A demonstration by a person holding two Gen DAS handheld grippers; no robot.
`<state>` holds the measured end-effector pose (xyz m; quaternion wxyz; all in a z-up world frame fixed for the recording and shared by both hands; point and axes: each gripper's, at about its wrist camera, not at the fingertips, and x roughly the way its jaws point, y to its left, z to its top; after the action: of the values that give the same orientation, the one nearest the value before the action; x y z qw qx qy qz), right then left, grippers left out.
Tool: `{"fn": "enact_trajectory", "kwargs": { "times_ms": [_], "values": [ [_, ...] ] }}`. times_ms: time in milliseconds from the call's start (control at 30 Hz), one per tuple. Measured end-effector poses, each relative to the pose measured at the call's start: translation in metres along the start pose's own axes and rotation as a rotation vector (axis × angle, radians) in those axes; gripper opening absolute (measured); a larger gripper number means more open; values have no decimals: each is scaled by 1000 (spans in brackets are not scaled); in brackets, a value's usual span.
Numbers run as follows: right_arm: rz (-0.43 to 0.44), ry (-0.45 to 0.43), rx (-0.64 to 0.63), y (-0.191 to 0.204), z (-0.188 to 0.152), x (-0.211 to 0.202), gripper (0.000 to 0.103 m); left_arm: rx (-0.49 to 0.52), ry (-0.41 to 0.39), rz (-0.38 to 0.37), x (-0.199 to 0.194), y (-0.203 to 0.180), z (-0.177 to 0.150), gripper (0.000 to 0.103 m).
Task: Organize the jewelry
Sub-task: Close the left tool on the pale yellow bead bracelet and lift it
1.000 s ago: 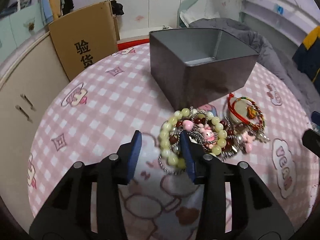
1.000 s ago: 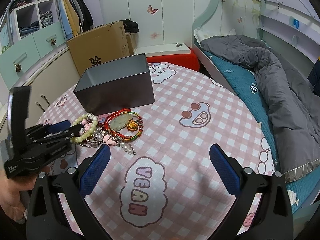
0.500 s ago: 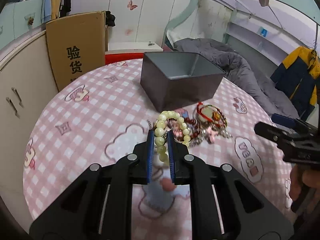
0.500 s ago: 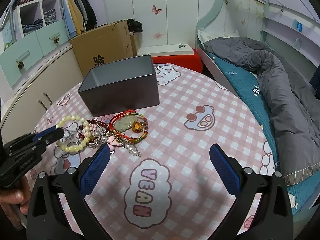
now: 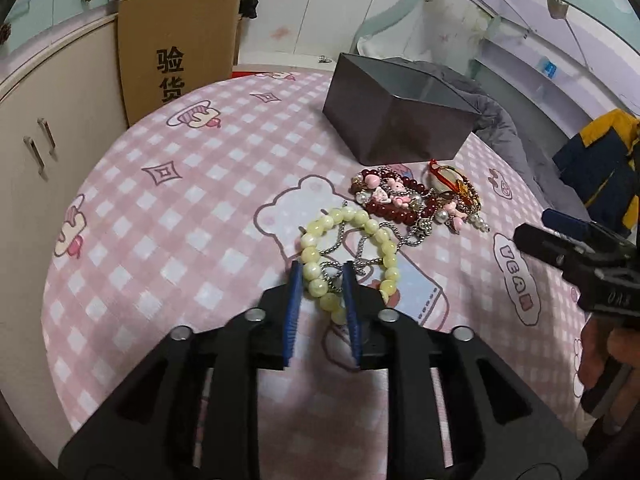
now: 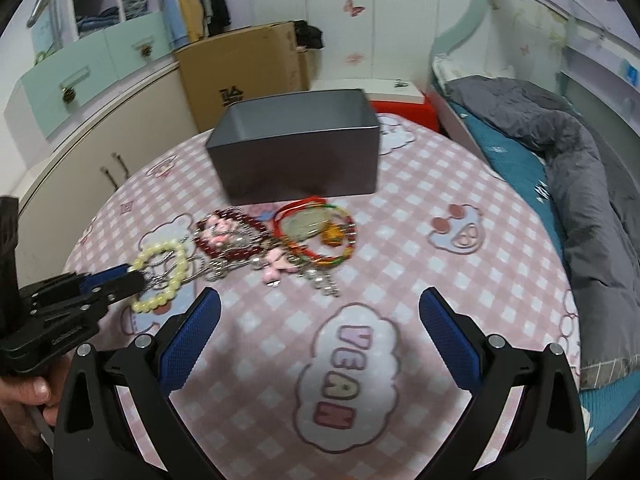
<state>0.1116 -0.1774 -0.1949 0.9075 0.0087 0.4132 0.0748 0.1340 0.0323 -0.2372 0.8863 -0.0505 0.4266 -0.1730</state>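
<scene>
My left gripper [image 5: 320, 276] is shut on a pale yellow bead bracelet [image 5: 352, 220] and holds it clear of the jewelry pile; a silver chain [image 5: 400, 236] trails from it. The bracelet [image 6: 160, 272] and left gripper [image 6: 128, 278] also show in the right wrist view. The pile holds a dark red bead bracelet [image 5: 392, 204] with pink charms and a red cord bracelet [image 6: 316, 232]. An open grey box [image 6: 296, 160] stands behind the pile. My right gripper [image 6: 320, 312] is open and empty over the tablecloth.
The round table has a pink checked cloth [image 6: 400, 240]. A cardboard box [image 5: 176, 48] and cabinets stand beyond the far left edge. A bed with a grey duvet [image 6: 560, 168] lies to the right.
My left gripper closed on the yellow bracelet and pulled it left and back, away from the pile, dragging the silver chain. The right gripper stayed open and shifted slightly.
</scene>
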Motion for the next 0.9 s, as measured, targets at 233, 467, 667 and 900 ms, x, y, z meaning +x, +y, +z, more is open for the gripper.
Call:
{"fn": "enact_trajectory", "kwargs": {
  "times_ms": [233, 467, 667, 900],
  "values": [
    [182, 30, -4, 26, 9, 25, 83, 19, -17, -4, -1, -5, 1, 21],
    [180, 74, 7, 42, 18, 53, 39, 5, -3, 30, 9, -4, 11, 22],
    [165, 69, -22, 51, 14, 51, 37, 47, 7, 49, 18, -10, 17, 22],
    [139, 61, -56, 55, 12, 52, 12, 91, -20, 55, 11, -17, 14, 9]
  ]
}}
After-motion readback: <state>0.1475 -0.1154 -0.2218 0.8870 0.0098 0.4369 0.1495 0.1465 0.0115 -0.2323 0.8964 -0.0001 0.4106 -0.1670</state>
